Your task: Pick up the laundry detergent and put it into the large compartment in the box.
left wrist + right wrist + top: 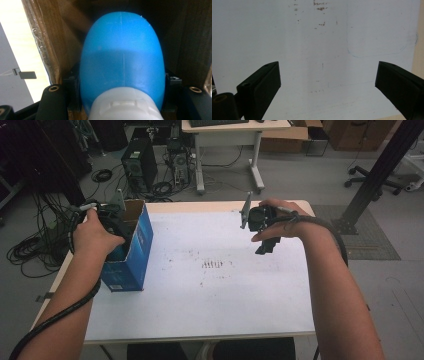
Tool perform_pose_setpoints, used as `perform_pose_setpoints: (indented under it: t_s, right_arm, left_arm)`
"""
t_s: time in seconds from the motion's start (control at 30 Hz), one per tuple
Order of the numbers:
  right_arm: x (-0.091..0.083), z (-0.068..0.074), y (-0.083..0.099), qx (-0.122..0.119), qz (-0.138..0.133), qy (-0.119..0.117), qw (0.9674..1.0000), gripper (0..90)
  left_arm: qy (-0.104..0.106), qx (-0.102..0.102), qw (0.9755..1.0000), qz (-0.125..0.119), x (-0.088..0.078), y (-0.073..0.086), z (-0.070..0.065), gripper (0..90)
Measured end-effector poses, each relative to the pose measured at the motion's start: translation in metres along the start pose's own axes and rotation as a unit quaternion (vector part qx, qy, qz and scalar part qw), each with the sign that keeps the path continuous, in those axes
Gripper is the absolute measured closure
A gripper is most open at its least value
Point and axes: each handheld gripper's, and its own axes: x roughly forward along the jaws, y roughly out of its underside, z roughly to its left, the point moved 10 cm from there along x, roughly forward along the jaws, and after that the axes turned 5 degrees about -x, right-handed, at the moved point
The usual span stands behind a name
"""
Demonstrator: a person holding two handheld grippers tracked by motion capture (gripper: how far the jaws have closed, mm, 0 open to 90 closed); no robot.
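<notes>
One blue cardboard box (131,251) stands open-topped near the left edge of the counter (210,310), and one blue bottle (122,60) with a white cap (125,105) sits inside it. There are two grippers, one in each of the person's hands.

The left hand (95,236) reaches in from the lower left, with the forearm slanting up over the counter's left edge, and it pushes the left gripper (114,222) down into the box's open top. In the left gripper view, the bottle lies between the two black fingers (53,100) with its cap toward the camera and its rounded body pointing deeper into the box, brown cardboard walls on both sides. The fingers pinch the bottle at its lower body, just above the cap, one on each flank.

The right hand (280,222) is held above the far right part of the counter, well apart from the box, with the forearm running up from the lower right corner. The right gripper (263,227) points down at the white surface. In the right gripper view its fingers (263,82) stand spread wide with nothing between them, only the stained white counter top below.
</notes>
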Motion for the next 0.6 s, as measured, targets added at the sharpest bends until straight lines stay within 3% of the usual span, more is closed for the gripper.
perform_pose_setpoints:
  t_s: [0.27, 0.6]
  right_arm:
    - [0.0022, 0.0007, -0.0002, 0.002, 0.0, -0.002, 1.0, 6.1]
    - [0.0014, 0.0011, -0.001, 0.002, 0.001, -0.002, 1.0, 6.2]
  left_arm:
    - [-0.001, -0.002, 1.0, -0.002, 0.0001, -0.001, 0.0006, 36.9]
    - [0.016, -0.011, 0.9998, -0.009, -0.0061, 0.0004, 0.0008, 34.5]
